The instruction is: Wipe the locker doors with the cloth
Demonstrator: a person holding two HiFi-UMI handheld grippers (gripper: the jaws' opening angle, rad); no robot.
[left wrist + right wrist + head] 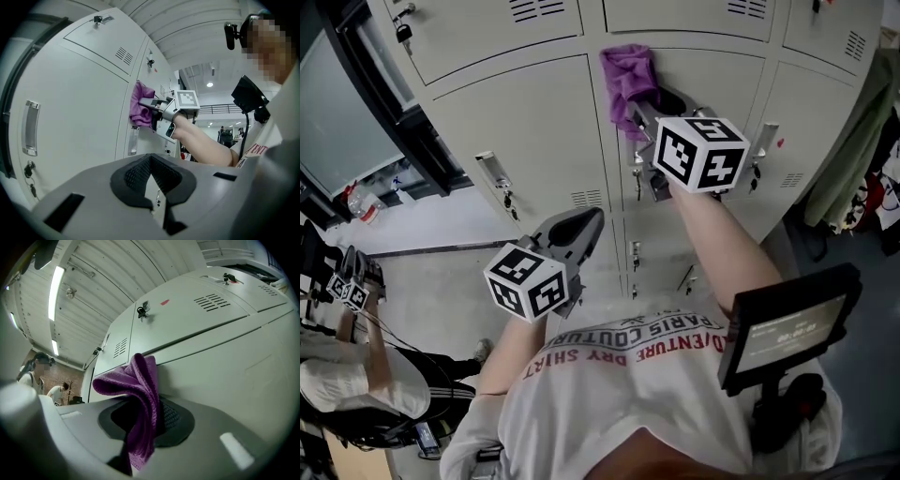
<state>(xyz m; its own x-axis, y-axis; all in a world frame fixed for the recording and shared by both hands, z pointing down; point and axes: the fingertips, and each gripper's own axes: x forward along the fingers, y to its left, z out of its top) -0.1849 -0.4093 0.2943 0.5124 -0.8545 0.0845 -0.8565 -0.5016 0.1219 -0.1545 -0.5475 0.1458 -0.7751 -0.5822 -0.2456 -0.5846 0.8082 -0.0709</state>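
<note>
A purple cloth is pinched in my right gripper, which is shut on it and holds it against the upper left corner of a pale grey locker door. In the right gripper view the cloth drapes over the jaws of that gripper, right at the door face. My left gripper hangs lower and to the left, away from the lockers, shut and holding nothing. In the left gripper view its pads meet, and the cloth shows farther along the lockers.
Locker handles with keys hanging in the locks stick out from the doors. A small screen rides at my chest. Green fabric hangs at the right. Another person sits at the lower left.
</note>
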